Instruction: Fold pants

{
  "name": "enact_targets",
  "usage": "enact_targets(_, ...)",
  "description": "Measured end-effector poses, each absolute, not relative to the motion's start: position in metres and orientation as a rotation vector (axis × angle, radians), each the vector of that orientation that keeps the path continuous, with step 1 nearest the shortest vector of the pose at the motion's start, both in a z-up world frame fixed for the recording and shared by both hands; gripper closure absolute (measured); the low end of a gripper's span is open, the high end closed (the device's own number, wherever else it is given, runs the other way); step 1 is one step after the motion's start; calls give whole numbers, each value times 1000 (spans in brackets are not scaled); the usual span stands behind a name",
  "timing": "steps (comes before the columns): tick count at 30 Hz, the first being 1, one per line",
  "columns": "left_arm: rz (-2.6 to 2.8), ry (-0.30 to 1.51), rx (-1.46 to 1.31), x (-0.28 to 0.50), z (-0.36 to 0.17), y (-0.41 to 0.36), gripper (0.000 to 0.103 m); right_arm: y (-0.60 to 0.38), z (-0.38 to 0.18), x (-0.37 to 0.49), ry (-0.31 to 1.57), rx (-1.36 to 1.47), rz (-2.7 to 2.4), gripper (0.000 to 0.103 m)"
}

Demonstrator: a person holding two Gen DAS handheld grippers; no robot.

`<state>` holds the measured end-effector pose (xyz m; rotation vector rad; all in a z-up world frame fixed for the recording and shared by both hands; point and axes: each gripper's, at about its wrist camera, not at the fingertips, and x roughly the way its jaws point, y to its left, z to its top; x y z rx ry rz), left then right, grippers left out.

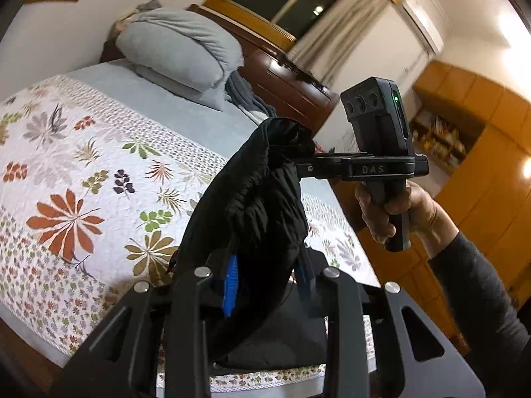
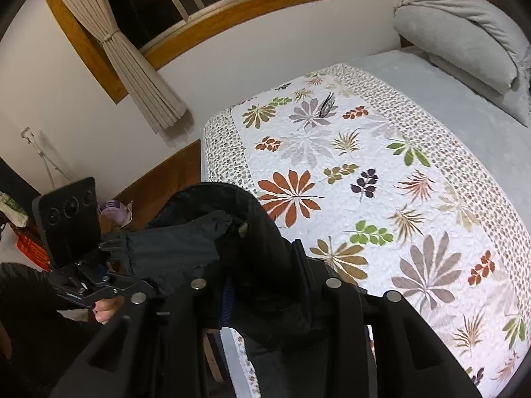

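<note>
The black pants [image 1: 252, 199] are bunched and held up in the air over the near edge of the bed. My left gripper [image 1: 268, 275] is shut on one part of the fabric, which fills the gap between its blue pads [image 1: 230, 285]. A hand holds my right gripper [image 1: 298, 159] higher and to the right, shut on the top end of the pants. In the right wrist view the pants [image 2: 232, 232] bulge between the fingers of my right gripper [image 2: 265, 285]. There my left gripper [image 2: 114, 245] pinches the fabric from the left. The rest of the pants hangs hidden below.
A floral quilt [image 1: 83, 182] covers the bed [image 2: 365, 182], with a grey pillow [image 2: 464, 33] at its head. A dark wooden headboard [image 1: 282, 76] and orange wardrobes [image 1: 481, 182] stand to the right. A curtain [image 2: 132, 66] hangs by the window beyond the bed.
</note>
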<state>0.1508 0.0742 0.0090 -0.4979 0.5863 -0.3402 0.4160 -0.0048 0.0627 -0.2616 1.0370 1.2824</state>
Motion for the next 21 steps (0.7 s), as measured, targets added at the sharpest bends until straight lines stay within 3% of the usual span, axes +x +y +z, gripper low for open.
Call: enact_targets(21, -433, 737, -26, 168, -41, -133, 76, -199, -15, 392, 863, -158, 1238, 71)
